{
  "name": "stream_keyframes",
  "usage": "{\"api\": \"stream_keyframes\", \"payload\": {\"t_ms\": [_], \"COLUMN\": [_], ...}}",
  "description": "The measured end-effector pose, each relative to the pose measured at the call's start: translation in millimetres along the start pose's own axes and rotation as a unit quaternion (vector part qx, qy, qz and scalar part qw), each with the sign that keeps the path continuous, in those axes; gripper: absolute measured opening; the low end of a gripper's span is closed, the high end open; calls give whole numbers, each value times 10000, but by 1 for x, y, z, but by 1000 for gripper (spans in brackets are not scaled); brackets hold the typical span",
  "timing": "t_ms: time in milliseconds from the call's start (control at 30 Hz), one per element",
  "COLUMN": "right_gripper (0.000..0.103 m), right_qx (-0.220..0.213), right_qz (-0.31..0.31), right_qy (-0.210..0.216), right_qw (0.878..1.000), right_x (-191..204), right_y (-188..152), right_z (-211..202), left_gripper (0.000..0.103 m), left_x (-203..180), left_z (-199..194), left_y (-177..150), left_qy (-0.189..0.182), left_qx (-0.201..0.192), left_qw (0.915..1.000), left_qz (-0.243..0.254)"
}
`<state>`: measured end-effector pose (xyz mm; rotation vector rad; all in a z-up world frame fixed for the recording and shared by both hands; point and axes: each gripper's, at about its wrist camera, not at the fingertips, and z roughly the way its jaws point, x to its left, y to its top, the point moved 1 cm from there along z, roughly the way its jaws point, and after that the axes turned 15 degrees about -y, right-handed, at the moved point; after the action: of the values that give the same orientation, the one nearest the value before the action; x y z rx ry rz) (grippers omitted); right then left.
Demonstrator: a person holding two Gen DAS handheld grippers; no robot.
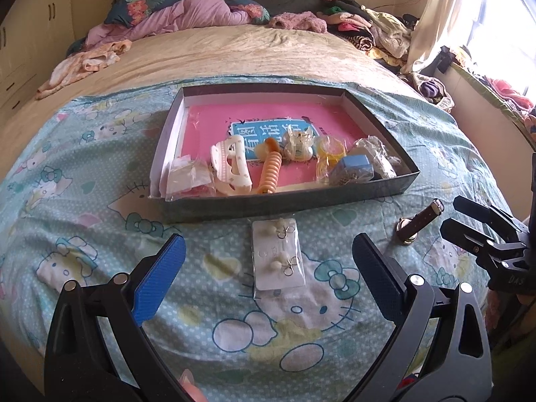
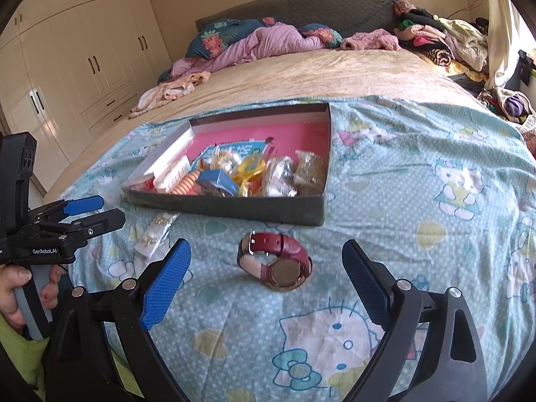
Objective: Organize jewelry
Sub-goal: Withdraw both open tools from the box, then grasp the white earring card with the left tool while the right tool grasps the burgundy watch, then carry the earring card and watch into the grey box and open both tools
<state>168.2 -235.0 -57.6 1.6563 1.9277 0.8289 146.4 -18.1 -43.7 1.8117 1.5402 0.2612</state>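
The left gripper (image 1: 268, 268) stands spread wide above the cartoon-cat bedsheet (image 1: 100, 201), nothing between its blue pads; straight ahead of it, lying flat on the sheet, is a clear packet of earrings on a white card (image 1: 278, 256), just short of the near wall of the shallow dark box (image 1: 284, 201). The right gripper (image 2: 266, 274) is likewise spread wide and pinches nothing; the red-strapped wristwatch (image 2: 274, 261) lies on the sheet ahead of it, between the lines of its two fingers but untouched, its strap buckled in a loop and its round case tipped toward the camera. In the left wrist view the same watch sits to the right of the earring packet, near the tips of the right gripper. The box rests on the sheet beyond both items; its pink-lined floor holds a white hair claw (image 1: 231, 164), an orange spiral hair tie (image 1: 269, 167), a clear hair clip (image 1: 298, 145), a yellow ring-shaped piece (image 1: 331, 149), a small blue box (image 1: 355, 167) and several plastic packets crowded along its near edge. A hand (image 2: 16, 288) grips the left gripper's handle at the left edge of the right wrist view.
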Motion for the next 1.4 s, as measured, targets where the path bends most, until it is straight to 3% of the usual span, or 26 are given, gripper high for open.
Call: {"api": "stream_keyframes", "payload": {"t_ms": [367, 533, 600, 667, 767, 833, 1133, 1400], "right_gripper": [89, 72, 57, 54, 50, 50, 49, 49], "right_qx": [436, 432, 393, 340, 292, 286, -30, -491], "right_qz": [175, 184, 154, 181, 186, 199, 24, -120], "right_qy": [88, 108, 74, 131, 173, 213, 408, 503], "right_qw": [9989, 9988, 9991, 9992, 9993, 9992, 9992, 9975], "right_x": [6, 9, 9, 5, 1, 0, 5, 11], "right_y": [-15, -14, -13, -12, -12, -12, -6, 24], "right_z": [45, 59, 62, 62, 59, 56, 23, -3], "left_gripper": [93, 93, 93, 84, 61, 34, 32, 32], "left_x": [12, 18, 19, 18, 14, 11, 1, -5], "left_z": [33, 42, 45, 48, 51, 51, 17, -10], "left_y": [-22, -23, -23, -22, -22, -22, -11, 18], "left_qy": [-141, -96, -92, -65, 20, -13, -301, -324], "left_qx": [460, 507, 494, 490, 521, 508, 62, -359], "left_qw": [9982, 9976, 9976, 9979, 9983, 9986, 9994, 9988], "left_qz": [-356, -460, -470, -429, -276, -175, -136, -17]}}
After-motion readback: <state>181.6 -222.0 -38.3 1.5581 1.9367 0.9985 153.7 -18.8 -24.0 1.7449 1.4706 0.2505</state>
